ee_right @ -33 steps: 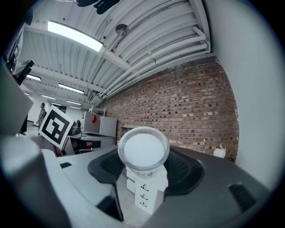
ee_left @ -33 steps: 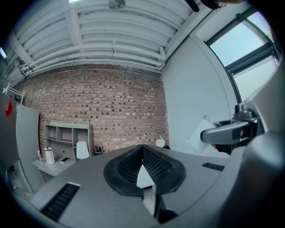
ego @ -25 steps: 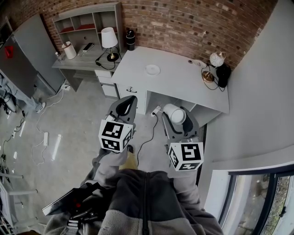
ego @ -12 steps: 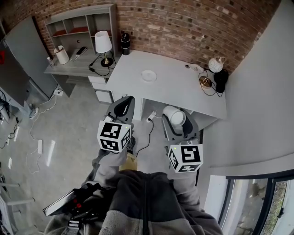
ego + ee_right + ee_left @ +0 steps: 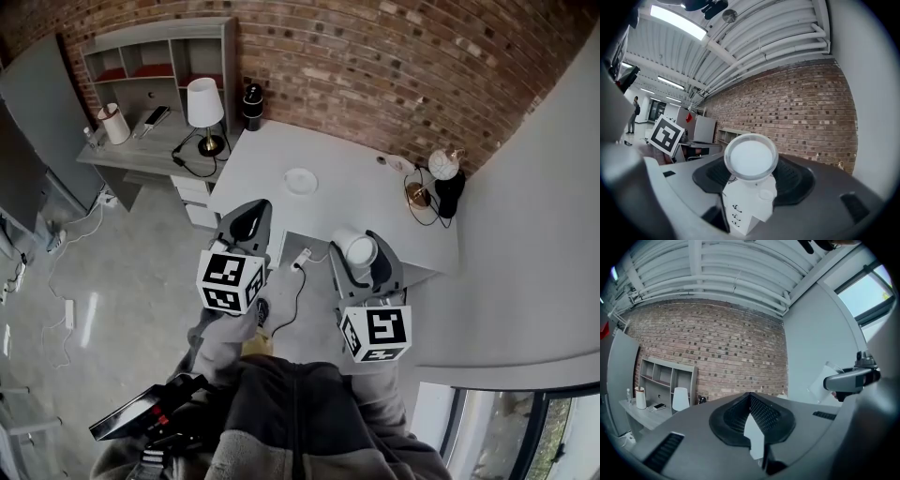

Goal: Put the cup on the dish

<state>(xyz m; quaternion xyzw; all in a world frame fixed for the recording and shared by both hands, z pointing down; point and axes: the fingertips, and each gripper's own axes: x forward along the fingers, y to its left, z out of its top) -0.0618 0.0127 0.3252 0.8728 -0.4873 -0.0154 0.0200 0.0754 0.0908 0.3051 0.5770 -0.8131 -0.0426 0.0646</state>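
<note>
Just short of the desk (image 5: 375,211), the right gripper (image 5: 362,261) pinches the white cup (image 5: 751,158). The dish (image 5: 300,181) lies on the desk. The left gripper (image 5: 249,217) has its jaws pressed together.

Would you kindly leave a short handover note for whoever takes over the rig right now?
Left tool: shut, empty.
Right tool: shut on the white cup, held short of the desk.
The dish sits bare on the desk ahead, apart from the cup.
Done: cup picked up.
Left to do: carry it over and set it on the dish.
</note>
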